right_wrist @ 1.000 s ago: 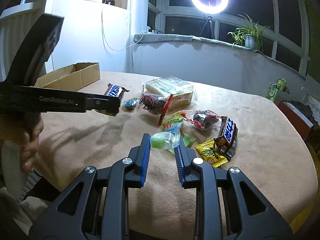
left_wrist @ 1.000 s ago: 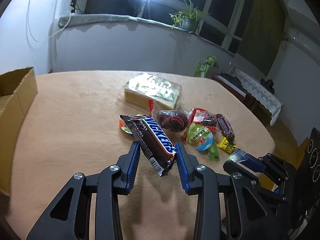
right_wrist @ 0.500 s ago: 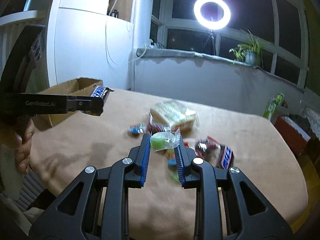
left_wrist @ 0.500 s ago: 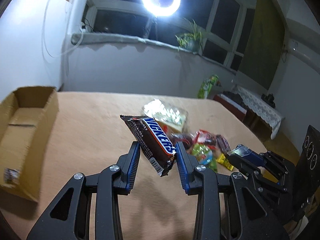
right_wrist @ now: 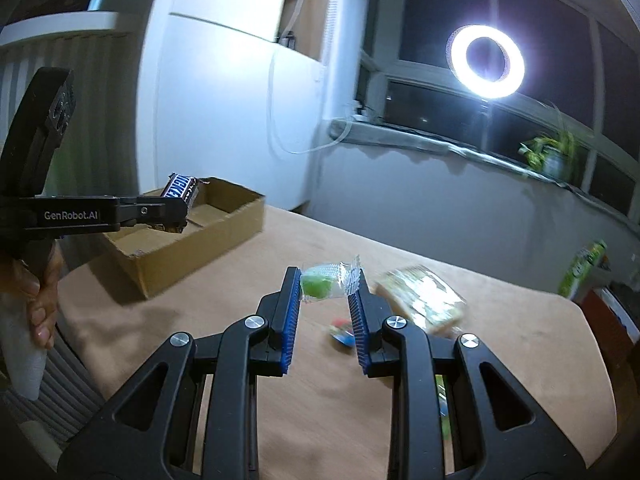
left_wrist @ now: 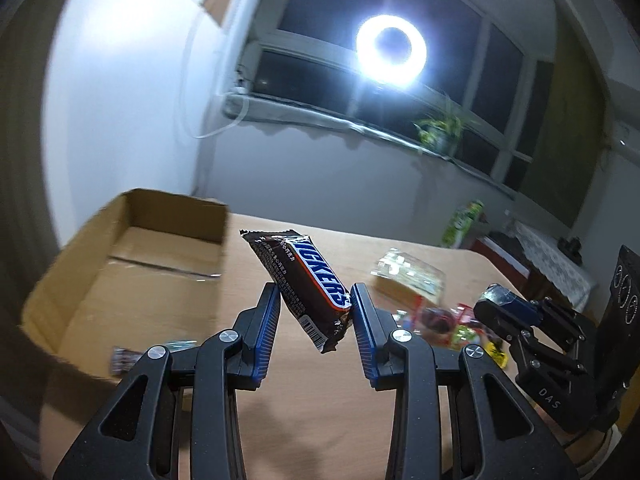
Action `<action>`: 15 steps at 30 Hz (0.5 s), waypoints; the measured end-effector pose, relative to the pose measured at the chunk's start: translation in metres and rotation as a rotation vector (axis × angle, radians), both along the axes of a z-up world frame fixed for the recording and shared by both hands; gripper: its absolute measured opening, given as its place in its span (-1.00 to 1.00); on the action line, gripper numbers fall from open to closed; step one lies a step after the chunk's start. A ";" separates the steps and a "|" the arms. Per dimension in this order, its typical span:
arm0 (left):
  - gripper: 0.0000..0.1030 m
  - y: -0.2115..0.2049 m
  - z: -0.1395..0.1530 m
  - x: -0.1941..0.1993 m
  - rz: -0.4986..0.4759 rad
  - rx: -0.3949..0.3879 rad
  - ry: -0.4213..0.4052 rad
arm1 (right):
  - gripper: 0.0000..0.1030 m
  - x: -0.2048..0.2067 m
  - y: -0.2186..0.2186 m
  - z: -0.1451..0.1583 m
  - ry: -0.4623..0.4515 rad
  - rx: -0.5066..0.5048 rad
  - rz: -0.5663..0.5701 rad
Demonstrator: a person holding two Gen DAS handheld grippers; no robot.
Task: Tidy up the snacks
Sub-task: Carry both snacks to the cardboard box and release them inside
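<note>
Under a ring light by dark windows, above the tan table, the left gripper clamps a Snickers bar, long axis tilted up-left toward the cardboard box; the right gripper pinches a green candy.

The chocolate bar clamped between my left jaws reads "SNICKERS" in white letters on a blue band edged in red, though the first letter is partly lost at the fold. Small white print covers the dark side of its wrapper, too fine for me to read, and a barcode sits near its lower end. From my right side, my left gripper's black body says "GenRobot.AI" in pale letters. From my left side, my right gripper's dark body shows the letters "DAS".
</note>
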State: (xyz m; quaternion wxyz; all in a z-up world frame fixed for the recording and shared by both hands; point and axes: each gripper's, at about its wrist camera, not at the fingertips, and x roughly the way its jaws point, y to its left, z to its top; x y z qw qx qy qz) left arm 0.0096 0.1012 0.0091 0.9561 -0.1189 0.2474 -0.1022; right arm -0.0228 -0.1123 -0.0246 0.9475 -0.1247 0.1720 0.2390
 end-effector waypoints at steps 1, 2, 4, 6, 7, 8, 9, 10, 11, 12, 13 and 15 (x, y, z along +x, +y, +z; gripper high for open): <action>-0.33 0.006 0.000 -0.002 0.014 -0.003 0.000 | -0.52 0.001 0.010 0.001 -0.001 -0.004 0.019; -0.33 0.012 -0.001 -0.004 0.028 -0.006 -0.001 | -0.52 0.003 0.016 0.001 -0.002 -0.006 0.029; -0.33 0.027 -0.002 -0.007 0.061 -0.012 0.000 | -0.52 0.006 0.036 0.001 -0.005 -0.008 0.065; -0.33 0.045 -0.003 -0.011 0.093 -0.019 0.000 | -0.51 0.007 0.052 0.002 -0.008 -0.012 0.095; -0.33 0.050 -0.004 -0.012 0.106 -0.020 0.000 | -0.52 0.008 0.060 0.003 -0.010 -0.013 0.109; -0.33 0.055 -0.004 -0.013 0.118 -0.021 0.000 | -0.52 0.008 0.069 0.003 -0.015 -0.013 0.129; -0.33 0.062 -0.005 -0.015 0.131 -0.023 0.001 | -0.52 0.008 0.079 0.003 -0.018 -0.017 0.148; -0.33 0.069 -0.006 -0.017 0.146 -0.025 0.001 | -0.52 0.008 0.087 0.003 -0.022 -0.020 0.165; -0.33 0.075 -0.008 -0.018 0.157 -0.029 0.002 | -0.51 0.008 0.095 0.003 -0.025 -0.023 0.179; -0.33 0.081 -0.009 -0.019 0.170 -0.033 0.004 | -0.51 0.008 0.105 0.003 -0.030 -0.024 0.198; -0.33 0.086 -0.010 -0.019 0.179 -0.036 0.006 | -0.51 0.008 0.111 0.003 -0.034 -0.023 0.212; -0.33 0.095 -0.013 -0.020 0.196 -0.042 0.011 | -0.52 0.010 0.130 0.005 -0.044 -0.025 0.245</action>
